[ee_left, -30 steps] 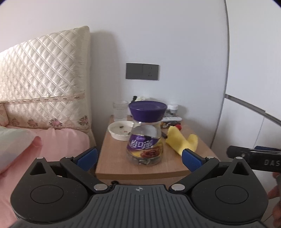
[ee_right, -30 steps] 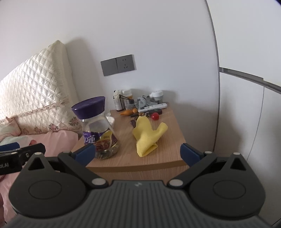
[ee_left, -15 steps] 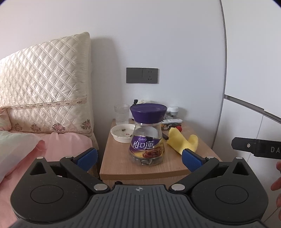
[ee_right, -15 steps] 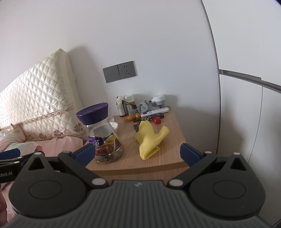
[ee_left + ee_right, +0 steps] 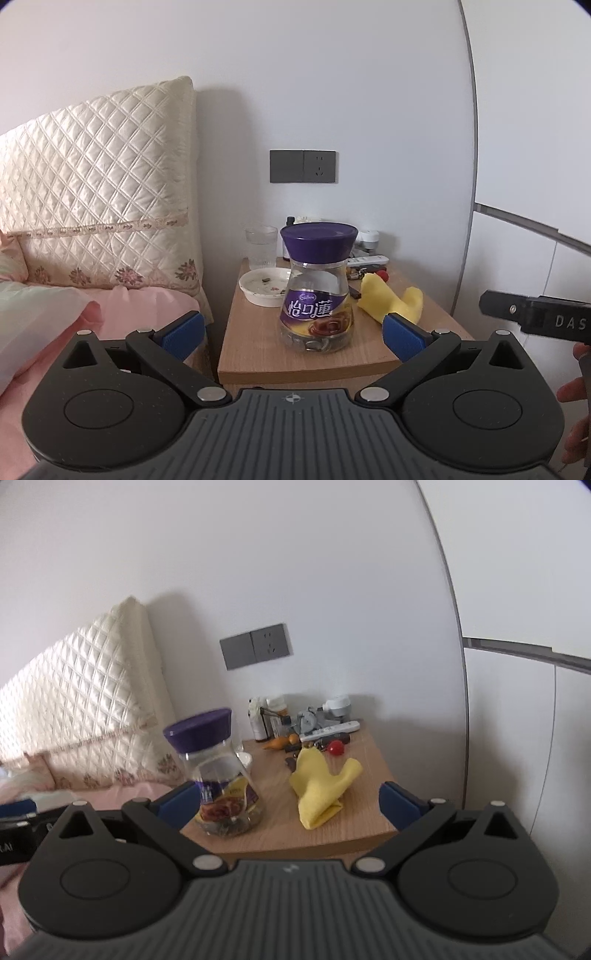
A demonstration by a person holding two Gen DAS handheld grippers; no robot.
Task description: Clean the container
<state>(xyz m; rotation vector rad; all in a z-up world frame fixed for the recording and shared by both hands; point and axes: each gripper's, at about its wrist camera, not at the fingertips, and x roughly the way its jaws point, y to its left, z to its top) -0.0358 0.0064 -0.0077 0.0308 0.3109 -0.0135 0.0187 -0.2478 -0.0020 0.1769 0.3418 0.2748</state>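
While both claws, left claw and right claw, hang spread wide and empty short of the tabletop, the purple-lidded jar stands upright near its front edge, yellow cloth lying at its 3 o'clock. Jar looks rigid, smooth-walled, probably slippery and breakable, lightly loaded with small bits at the bottom; judged best grip is the narrow neck under the lid, while the cloth is soft and pinches anywhere.

Left wrist view: looks forward between own fingers, level, straight at table front edge, jar centred, near but not close. Right hand-held gripper enters at right edge.
Right wrist view: sits further right, tilted, faces table slightly from right; jar left of centre, cloth in middle.
Both views share table, jar, cloth, wall socket, headboard.
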